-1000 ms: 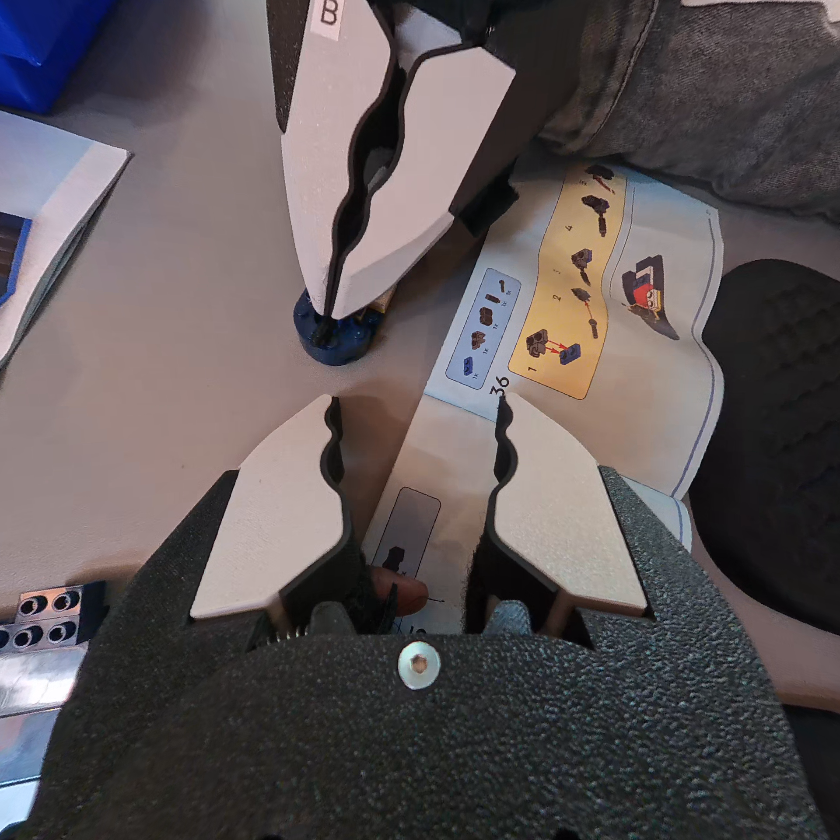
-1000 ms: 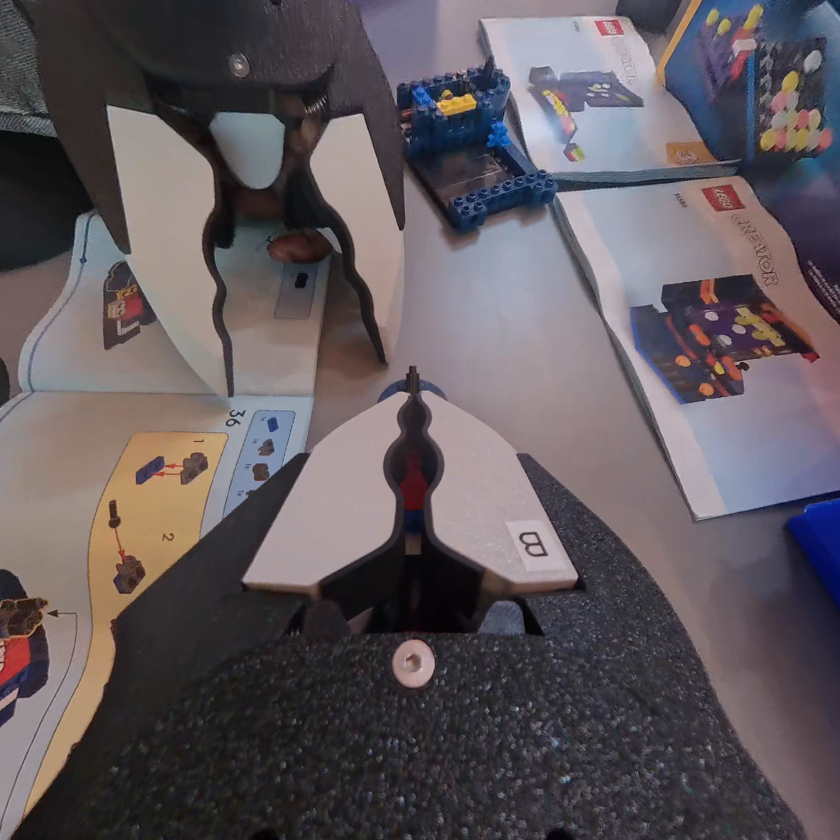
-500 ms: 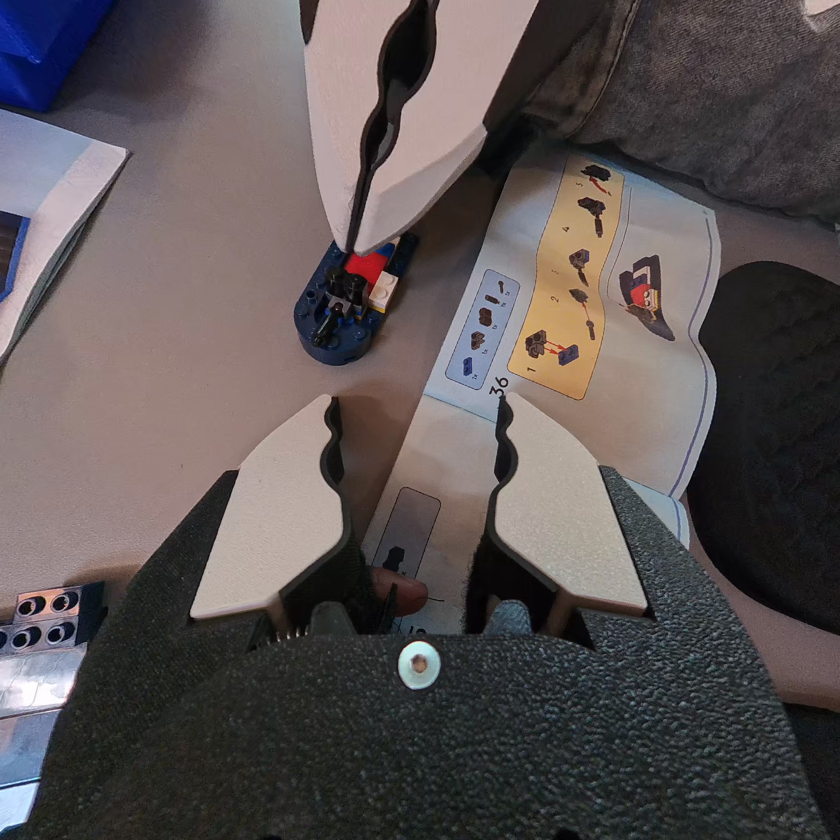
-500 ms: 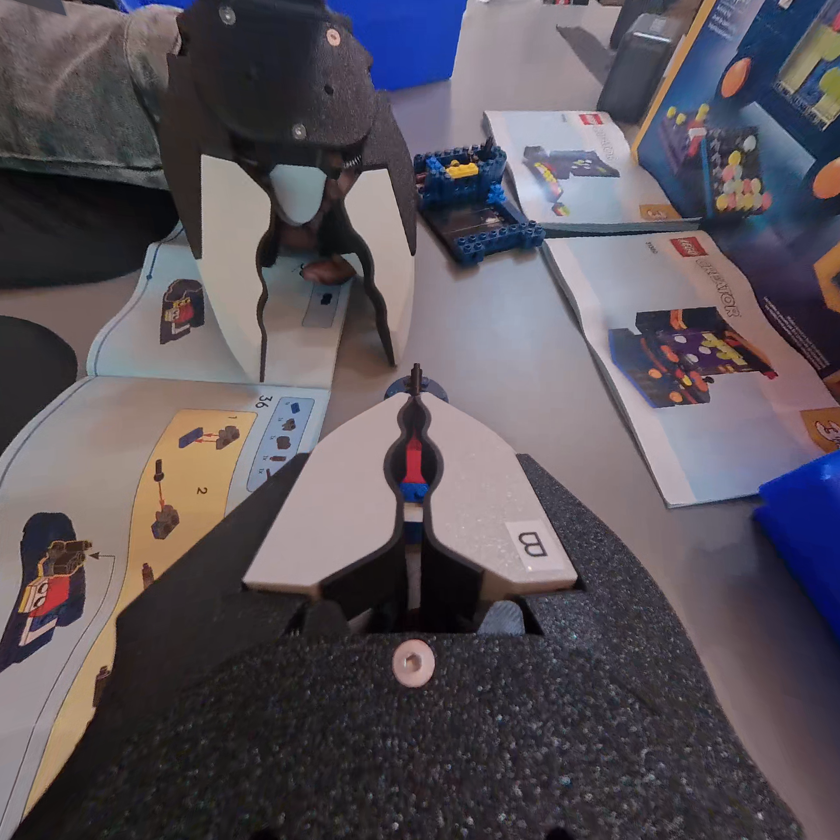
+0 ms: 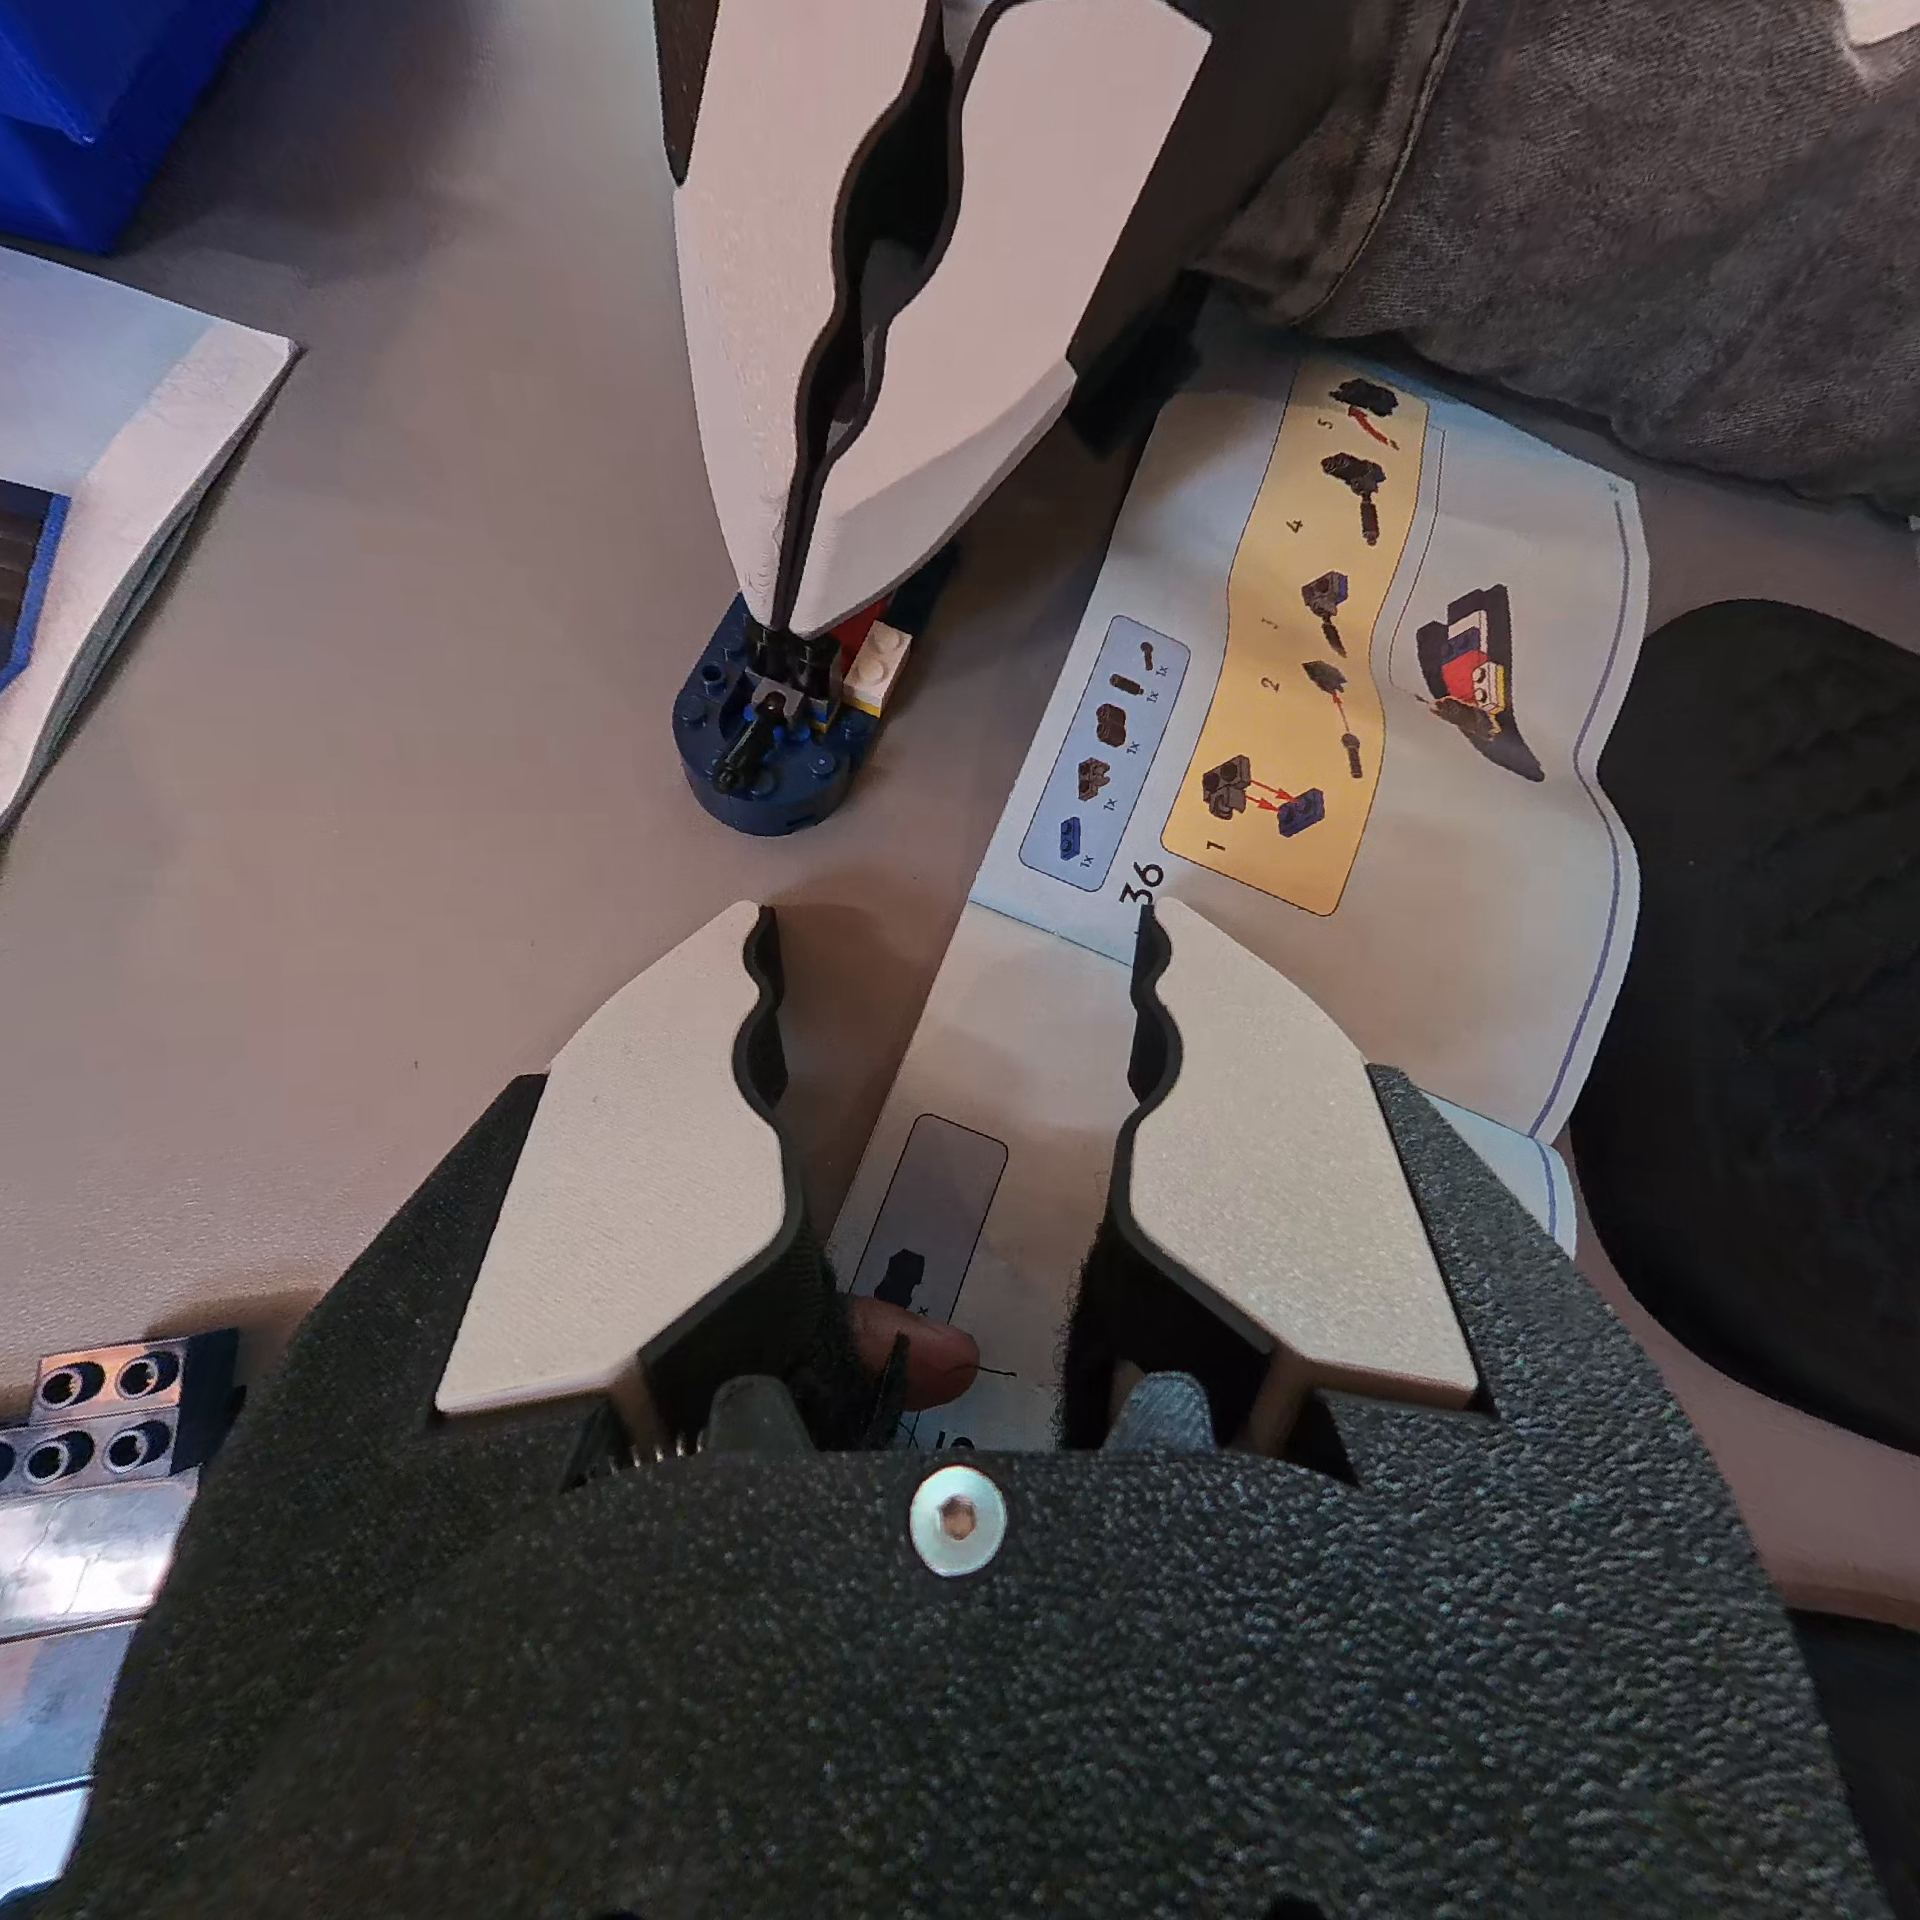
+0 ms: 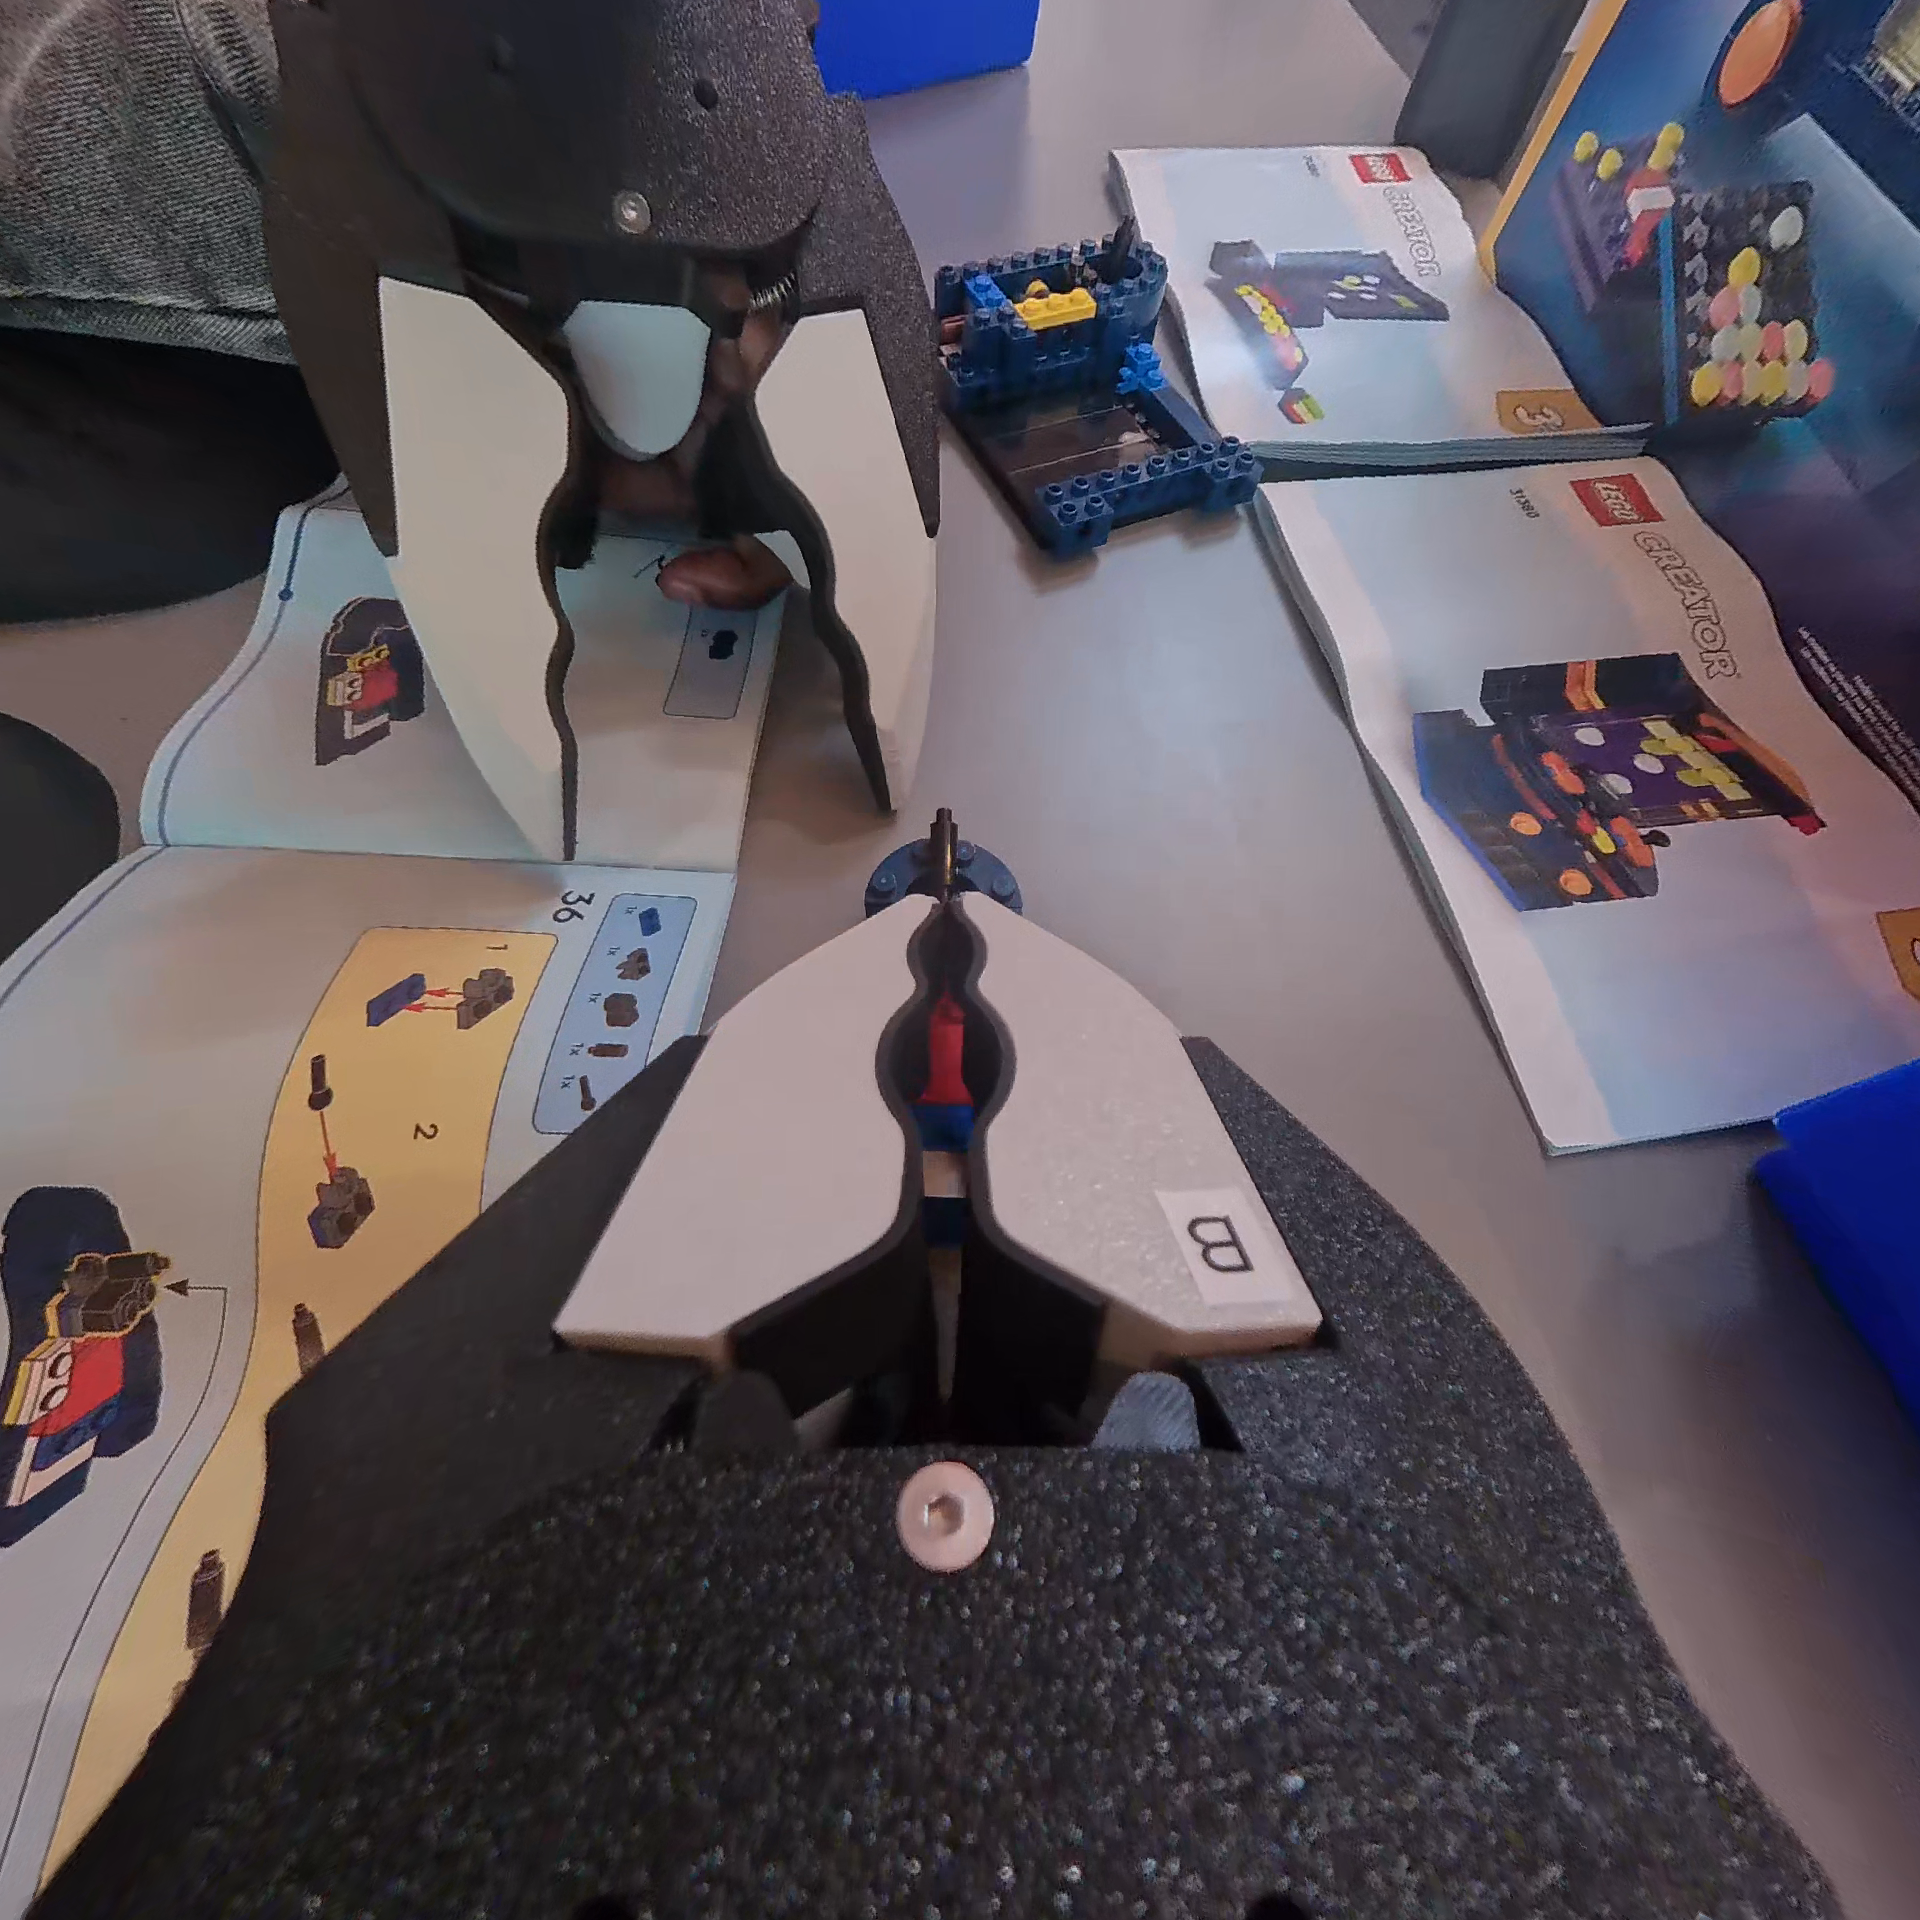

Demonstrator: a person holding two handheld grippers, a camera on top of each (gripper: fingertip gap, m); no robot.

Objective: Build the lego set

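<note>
1. L gripper (image 5: 951, 914) – jaws wide apart, nothing between, over open instruction booklet (image 5: 1475, 665).
2. R gripper (image 5: 781, 621) – tips closed together, pressing down on small dk-blue brick model (image 5: 764, 774) on grey table (image 5: 364, 727).

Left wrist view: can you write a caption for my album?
Open left gripper over booklet; shut right gripper touches brick boat.

Open instruction booklet (image 5: 1340, 665), blue brick model (image 6: 1081, 384), box (image 6: 1704, 218)

Hobby desk (toy-brick booklets (image 6: 1621, 790))
</note>
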